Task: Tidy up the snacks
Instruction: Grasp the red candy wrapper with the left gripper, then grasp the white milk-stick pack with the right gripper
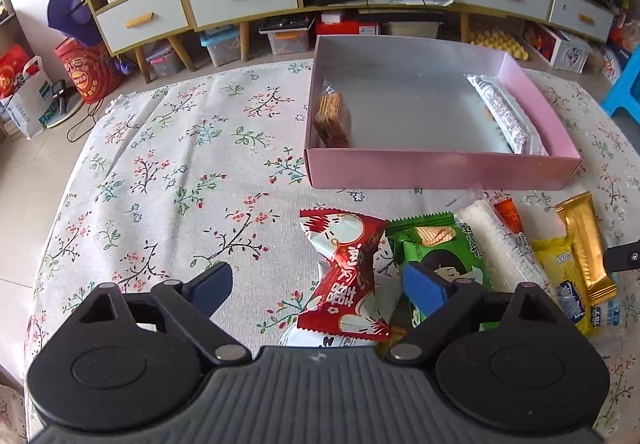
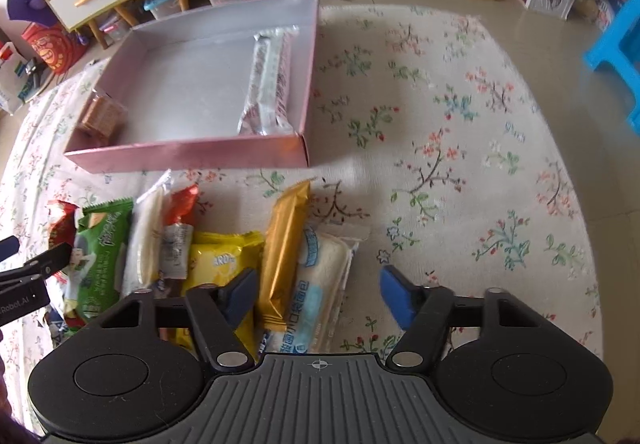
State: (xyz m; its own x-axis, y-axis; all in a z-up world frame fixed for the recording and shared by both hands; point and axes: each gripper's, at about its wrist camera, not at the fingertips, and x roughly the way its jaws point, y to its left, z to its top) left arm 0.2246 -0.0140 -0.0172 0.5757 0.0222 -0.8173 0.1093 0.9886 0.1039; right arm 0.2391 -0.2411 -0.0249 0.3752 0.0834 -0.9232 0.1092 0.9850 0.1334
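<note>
One pink box is seen at 12 o'clock on the tabletop, with two snacks inside: a wafer pack and a white bar. About seven packets are lined up at 6 o'clock. The left claw and right claw are spread, nothing pinched.

A floral-clothed table carries a pink box and snack packets.

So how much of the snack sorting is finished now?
Two snacks already lie in the pink box: brown biscuits and a white bar. Both tongs, left and right, hold nothing, open over the row. About seven packets remain, including the red one.
</note>
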